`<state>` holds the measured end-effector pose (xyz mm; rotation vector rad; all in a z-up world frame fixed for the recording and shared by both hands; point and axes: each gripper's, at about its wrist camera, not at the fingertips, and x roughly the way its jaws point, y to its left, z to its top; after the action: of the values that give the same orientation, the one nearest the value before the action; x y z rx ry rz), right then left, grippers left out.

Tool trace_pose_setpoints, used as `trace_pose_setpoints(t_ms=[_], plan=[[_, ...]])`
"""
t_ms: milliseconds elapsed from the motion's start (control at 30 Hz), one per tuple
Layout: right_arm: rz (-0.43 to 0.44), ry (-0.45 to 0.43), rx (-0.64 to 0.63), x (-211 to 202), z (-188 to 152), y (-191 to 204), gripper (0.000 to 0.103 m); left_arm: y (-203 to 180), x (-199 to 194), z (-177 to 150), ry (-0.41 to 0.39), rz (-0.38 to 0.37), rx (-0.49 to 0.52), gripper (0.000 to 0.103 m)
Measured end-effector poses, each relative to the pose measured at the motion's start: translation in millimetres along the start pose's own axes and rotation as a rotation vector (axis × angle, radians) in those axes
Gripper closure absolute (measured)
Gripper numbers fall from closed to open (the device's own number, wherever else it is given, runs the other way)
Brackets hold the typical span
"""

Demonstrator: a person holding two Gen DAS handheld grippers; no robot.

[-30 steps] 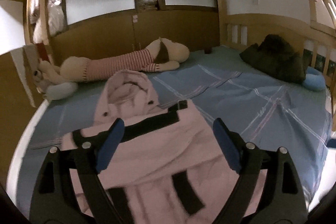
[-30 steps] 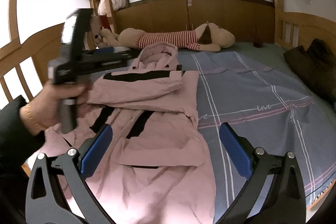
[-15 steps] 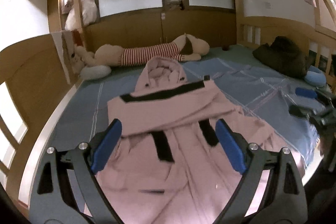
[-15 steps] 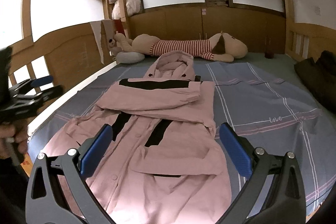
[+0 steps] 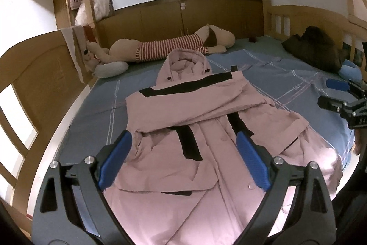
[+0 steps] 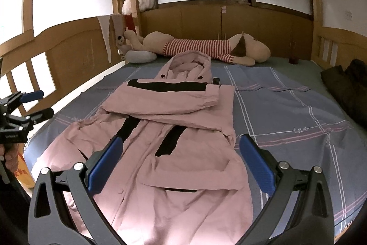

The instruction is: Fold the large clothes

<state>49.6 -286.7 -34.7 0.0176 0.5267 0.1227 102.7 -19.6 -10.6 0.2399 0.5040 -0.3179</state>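
Pink coat (image 5: 183, 130) lying lengthwise on bed (image 5: 96, 107), hood far end, hem nearest both hand-held grippers, L (image 5: 183, 162) & R (image 6: 181, 164), hovering wide open, holding nothing.

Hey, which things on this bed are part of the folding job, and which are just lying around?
Job: pink coat; left gripper and right gripper, both open, holding nothing.

Lying about: striped plush dog; dark garment; grey pillow; blue sheet under the coat.
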Motion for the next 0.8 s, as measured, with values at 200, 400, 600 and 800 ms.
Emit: trace_pose_setpoints(t_ms=[200,400,600,800], plan=[[0.008,-0.005,0.004,3.3,2.5,10.8,0.001,4.4,14.4,-1.9,0.019,-0.006,-0.028,0.009],[0.032,-0.009,-0.043,7.0,6.7,29.9,0.001,-0.9,19.9,5.5,0.029,-0.029,-0.022,0.009],[0.026,0.007,-0.095,10.4,4.7,39.3,0.001,-3.9,25.2,2.1,0.046,-0.048,-0.006,0.009],[0.04,0.013,-0.077,13.6,8.3,32.2,0.001,2.7,45.2,0.5,0.092,-0.06,-0.017,0.009]])
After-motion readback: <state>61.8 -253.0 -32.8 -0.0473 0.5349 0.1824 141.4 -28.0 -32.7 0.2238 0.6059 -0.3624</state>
